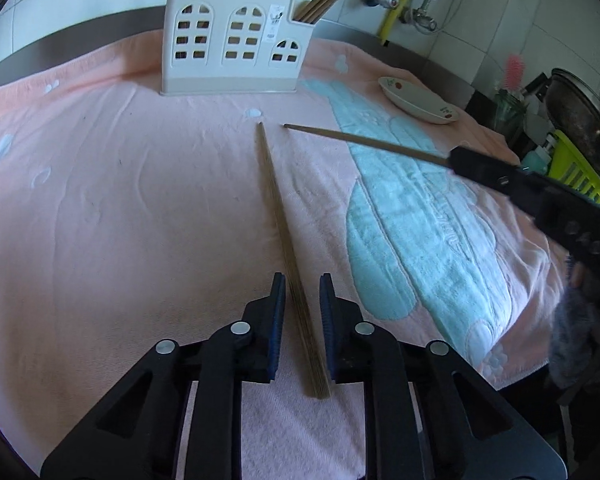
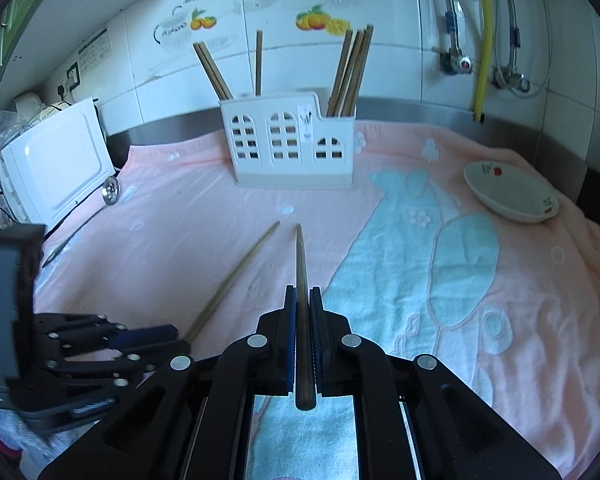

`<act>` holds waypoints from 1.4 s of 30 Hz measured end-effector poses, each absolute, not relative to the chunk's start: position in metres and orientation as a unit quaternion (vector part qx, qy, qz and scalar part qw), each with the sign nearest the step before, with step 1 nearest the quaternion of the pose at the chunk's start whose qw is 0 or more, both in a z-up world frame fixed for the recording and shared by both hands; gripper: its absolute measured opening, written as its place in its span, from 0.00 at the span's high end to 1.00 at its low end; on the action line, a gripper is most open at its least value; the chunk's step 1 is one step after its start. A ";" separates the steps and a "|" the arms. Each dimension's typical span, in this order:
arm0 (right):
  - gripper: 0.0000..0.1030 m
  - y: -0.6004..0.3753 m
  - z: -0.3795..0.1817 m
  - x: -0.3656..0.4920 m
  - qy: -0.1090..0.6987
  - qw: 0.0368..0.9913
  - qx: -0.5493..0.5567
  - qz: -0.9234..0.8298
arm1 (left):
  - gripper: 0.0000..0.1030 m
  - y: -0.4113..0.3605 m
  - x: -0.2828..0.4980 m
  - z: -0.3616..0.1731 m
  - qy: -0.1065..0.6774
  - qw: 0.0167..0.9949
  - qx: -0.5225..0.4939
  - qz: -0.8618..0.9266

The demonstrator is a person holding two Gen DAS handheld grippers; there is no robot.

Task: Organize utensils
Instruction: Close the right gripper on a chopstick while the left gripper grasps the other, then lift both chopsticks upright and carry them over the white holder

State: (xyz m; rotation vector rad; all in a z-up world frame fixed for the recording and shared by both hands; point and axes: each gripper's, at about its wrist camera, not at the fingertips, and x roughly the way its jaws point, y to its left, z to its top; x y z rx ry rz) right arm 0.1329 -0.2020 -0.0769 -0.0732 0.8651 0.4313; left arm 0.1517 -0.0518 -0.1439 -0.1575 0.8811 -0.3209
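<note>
towel: the pink and pale-blue terry cloth cover (image 2: 180,240) I'm working over looks matt, fuzzy pile
chopsticks: slim brown wooden chopstick (image 1: 284,240), dull grain, unlacquered
holder: white windowed plastic utensil holder (image 2: 292,140), smooth, slight sheen
bowl: white oval glazed ceramic bowl (image 2: 512,196), glossy
wall: white glazed wall tiles (image 2: 380,60), shiny
pads: blue ribbed pads (image 1: 278,312), matt

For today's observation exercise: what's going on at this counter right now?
A person with two handheld grippers is sorting chopsticks into the white holder. The right gripper is shut on one chopstick, held above the pink towel. The left gripper straddles a second chopstick lying on the towel, pads not yet pressing it. More chopsticks stand in the holder; a bowl sits to the right.
</note>
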 end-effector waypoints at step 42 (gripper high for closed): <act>0.94 -0.183 0.031 0.225 0.414 0.878 -0.060 0.235 | 0.94 -0.005 0.204 0.021 0.298 0.944 0.000 -0.140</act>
